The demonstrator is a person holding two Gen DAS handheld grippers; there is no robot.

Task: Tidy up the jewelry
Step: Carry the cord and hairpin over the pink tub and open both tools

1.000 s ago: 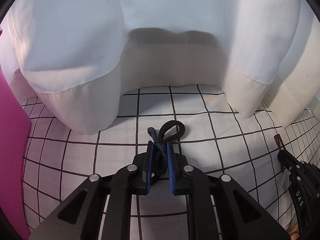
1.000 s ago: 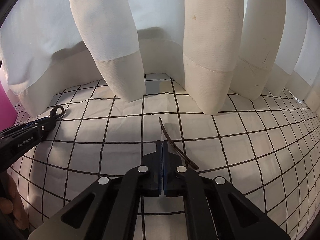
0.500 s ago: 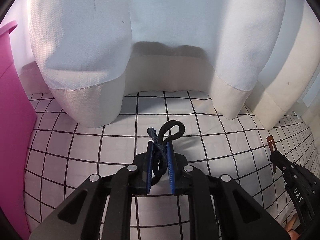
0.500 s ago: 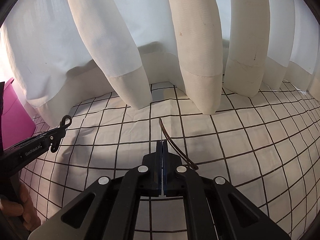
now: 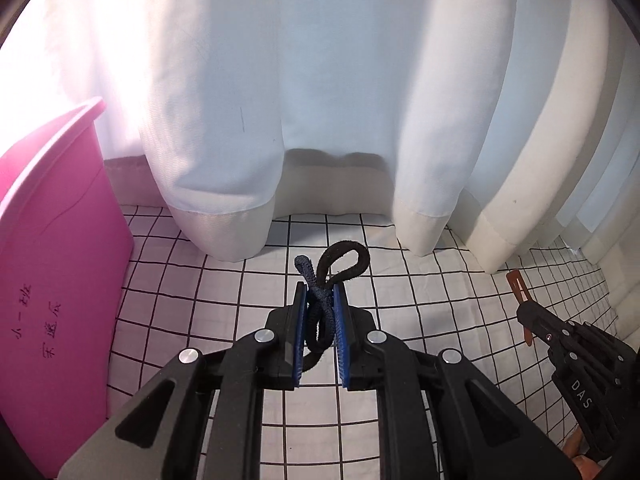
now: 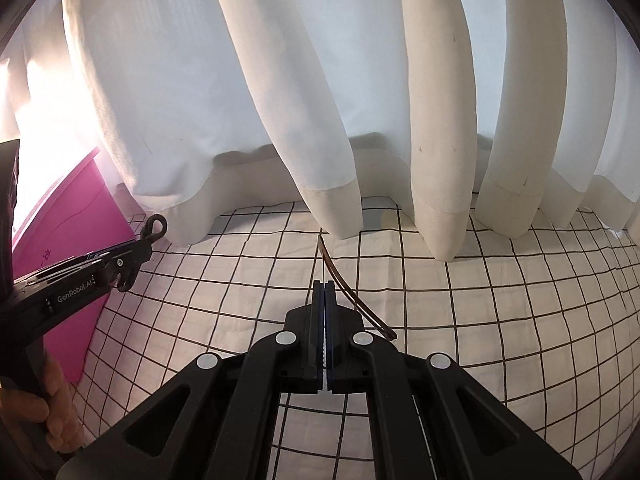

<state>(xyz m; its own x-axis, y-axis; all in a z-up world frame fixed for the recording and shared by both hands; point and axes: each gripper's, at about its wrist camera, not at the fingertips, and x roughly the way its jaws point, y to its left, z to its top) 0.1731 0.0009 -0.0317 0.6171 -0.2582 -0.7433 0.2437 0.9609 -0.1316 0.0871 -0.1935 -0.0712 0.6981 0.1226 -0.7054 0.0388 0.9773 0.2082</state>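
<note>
Both tongs gripping bands above the checked surface.
Left tongs (image 5: 320, 316) are clenching a twisted dark hair tie (image 5: 324, 280); right tongs (image 6: 324, 312) are pinching a thin brown band (image 6: 352, 296), pads fully closed. Pink bin (image 5: 52, 280) is standing at left, white curtain (image 5: 320, 100) hanging behind.

- The left gripper (image 5: 320, 300) is matt black plastic with ridged blue pads (image 5: 301, 332) and shiny metal screw heads.
- The cord loops (image 5: 320, 292) in it look like woven, fuzzy fabric.
- The brown strip (image 6: 352, 296) looks thin and slightly glossy.
- The grid tablecloth (image 5: 240, 280) is matt cloth.
- The curtain (image 5: 320, 100) is soft white fabric.
- The pink bin (image 5: 52, 260) is smooth plastic.
</note>
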